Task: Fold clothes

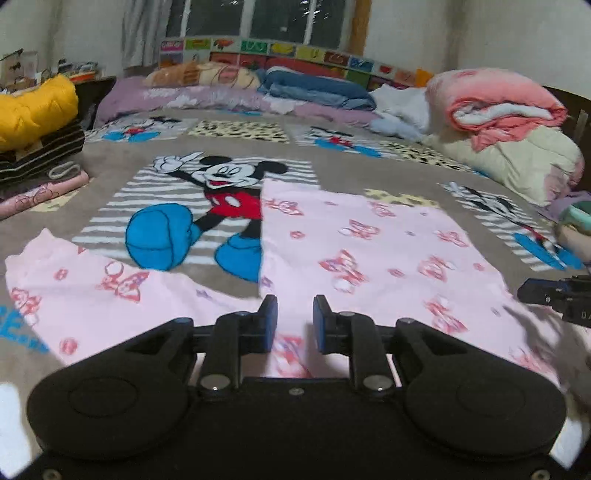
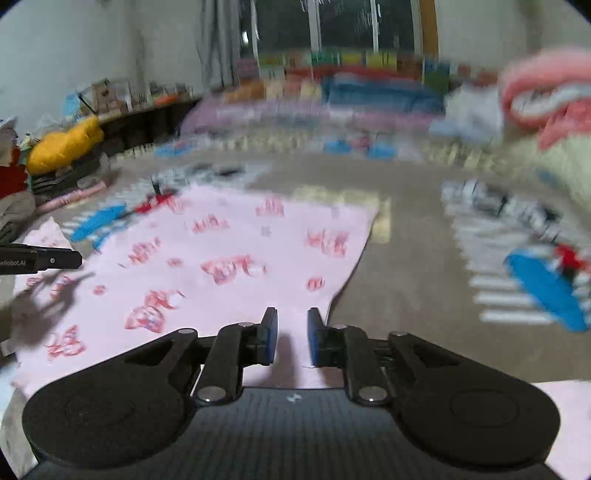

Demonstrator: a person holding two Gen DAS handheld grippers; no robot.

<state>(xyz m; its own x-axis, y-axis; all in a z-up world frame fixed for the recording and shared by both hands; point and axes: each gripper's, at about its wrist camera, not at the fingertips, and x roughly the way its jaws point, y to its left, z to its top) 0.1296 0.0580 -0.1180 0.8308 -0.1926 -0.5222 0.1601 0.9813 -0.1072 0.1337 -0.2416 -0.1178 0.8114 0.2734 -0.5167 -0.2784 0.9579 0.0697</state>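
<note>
Left fingers: on the left gripper point(image 1: 294, 323) the two blue pads point(image 1: 271, 321) stand a little apart with nothing pinched; the pink cloth only shows through the gap from below
Right fingers: on the right gripper point(image 2: 291, 339) the pads point(image 2: 272, 338) are likewise parted and released, pink cloth visible between them but not gripped
Pink garment: the pink garment point(image 1: 362, 251) with red bow prints lies spread flat on the bed blanket point(image 1: 110, 162); one part runs off to the left point(image 1: 85, 284), and its near edge is hidden under both gripper bodies
Blanket: grey, printed with a cartoon mouse point(image 1: 221, 199) that the garment partly covers
Other gripper: from the left camera only the tip of the right gripper shows, cut off at the picture's right edge
Folded pile: a stack of folded clothes point(image 1: 40, 155) with a yellow jacket point(image 1: 33, 107) on top sits at the left, cut by the edge
Bedding: rolled quilts point(image 1: 498, 107) at the far right
Blur: the right camera's picture is smeared, so the far bedding and the window point(image 2: 332, 26) are hard to make out
</note>
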